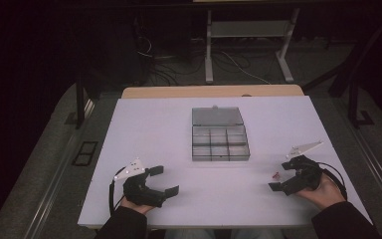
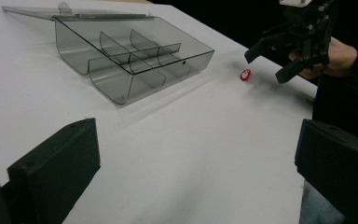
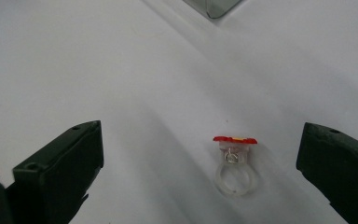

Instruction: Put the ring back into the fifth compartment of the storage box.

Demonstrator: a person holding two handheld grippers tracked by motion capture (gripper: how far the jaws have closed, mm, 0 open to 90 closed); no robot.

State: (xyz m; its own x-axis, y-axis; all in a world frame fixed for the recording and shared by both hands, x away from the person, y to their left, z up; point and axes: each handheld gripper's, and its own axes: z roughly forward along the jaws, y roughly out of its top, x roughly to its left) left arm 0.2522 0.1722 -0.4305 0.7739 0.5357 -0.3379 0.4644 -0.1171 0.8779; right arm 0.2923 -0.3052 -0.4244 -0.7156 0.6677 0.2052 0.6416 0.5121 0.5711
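A clear grey compartment box point(image 1: 220, 141) lies in the middle of the white table point(image 1: 144, 129), its lid point(image 1: 217, 116) folded open at the back; its compartments look empty point(image 2: 130, 60). A small clear ring with a red top point(image 3: 234, 161) lies on the table right of the box point(image 1: 276, 175) point(image 2: 245, 74). My right gripper point(image 1: 281, 176) point(image 3: 200, 172) is open, its jaws on either side of the ring without touching it. My left gripper point(image 1: 164, 180) point(image 2: 198, 172) is open and holds nothing, near the front left edge. The right gripper point(image 2: 279, 60) also appears in the left gripper view.
A wooden tabletop edge point(image 1: 211, 91) sticks out behind the white board. Beyond it, white desk legs point(image 1: 209, 55) and cables lie on the dark floor. A corner of the box point(image 3: 216, 7) shows at the top of the right gripper view.
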